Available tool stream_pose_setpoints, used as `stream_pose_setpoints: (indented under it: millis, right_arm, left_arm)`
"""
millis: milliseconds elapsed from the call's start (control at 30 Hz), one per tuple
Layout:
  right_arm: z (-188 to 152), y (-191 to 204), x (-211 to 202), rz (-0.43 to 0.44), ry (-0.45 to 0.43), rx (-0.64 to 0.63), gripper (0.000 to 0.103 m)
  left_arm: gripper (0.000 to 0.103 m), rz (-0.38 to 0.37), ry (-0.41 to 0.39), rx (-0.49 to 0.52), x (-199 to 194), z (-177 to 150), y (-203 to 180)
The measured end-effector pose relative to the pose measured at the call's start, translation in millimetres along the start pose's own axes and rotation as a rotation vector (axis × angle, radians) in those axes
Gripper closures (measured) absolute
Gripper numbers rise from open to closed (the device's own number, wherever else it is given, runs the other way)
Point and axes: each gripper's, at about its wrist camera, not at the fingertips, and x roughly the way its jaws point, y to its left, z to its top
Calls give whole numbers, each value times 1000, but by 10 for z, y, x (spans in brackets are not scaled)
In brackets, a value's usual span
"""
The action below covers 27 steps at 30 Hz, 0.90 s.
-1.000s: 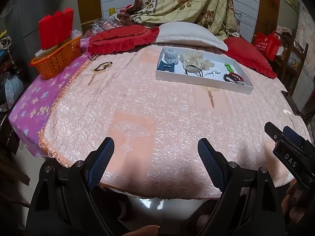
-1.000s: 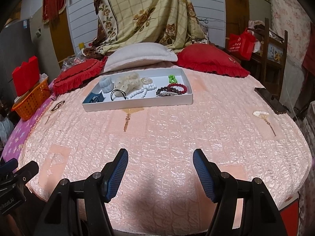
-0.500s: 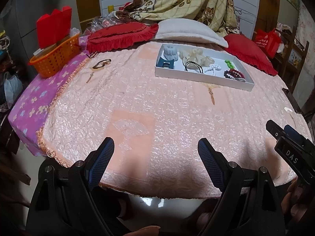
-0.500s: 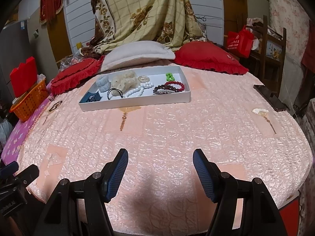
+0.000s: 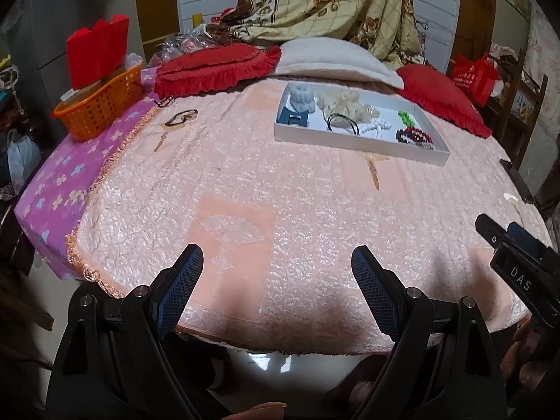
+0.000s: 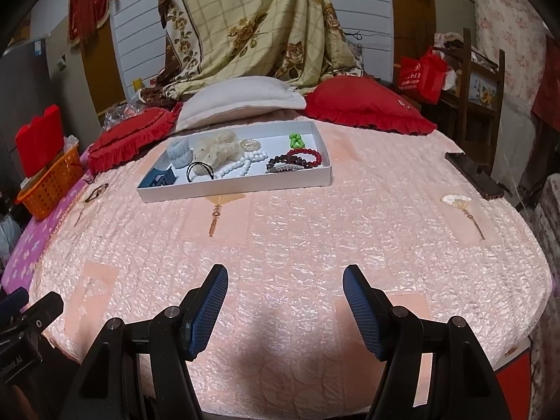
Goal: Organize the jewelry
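Note:
A white tray (image 5: 360,144) (image 6: 238,185) lies far across the pink bed. It holds a blue hair clip (image 5: 292,118) (image 6: 157,178), scrunchies (image 5: 341,103) (image 6: 217,147), a black hair tie (image 5: 343,122) (image 6: 199,169), white beads (image 5: 376,127) (image 6: 238,168), green beads (image 5: 405,118) (image 6: 295,140) and dark red bead bracelets (image 5: 414,136) (image 6: 297,159). A loose brown band (image 5: 182,118) (image 6: 98,190) rests on the cover left of the tray. My left gripper (image 5: 276,269) and right gripper (image 6: 285,287) hover open over the near edge of the bed, with nothing between the fingers.
An orange basket (image 5: 98,105) (image 6: 52,182) with a red box stands at the bed's left edge. Red and white pillows (image 5: 217,66) (image 6: 241,101) line the far side. A dark phone (image 6: 474,175) lies at the right edge. Wooden furniture and a red bag (image 6: 421,73) stand beyond.

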Motion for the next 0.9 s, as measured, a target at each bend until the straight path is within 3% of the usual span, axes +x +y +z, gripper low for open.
stream_pose_setpoints:
  millis: [600,900]
  right_arm:
    - [-11,96,3,10,-4,-39,37]
    - [-34,76,65,12,25,-28,37]
  left_arm:
    - [16,-4,0,-9,0,-19,11]
    - [16,-13,42,-16,89,-34,6]
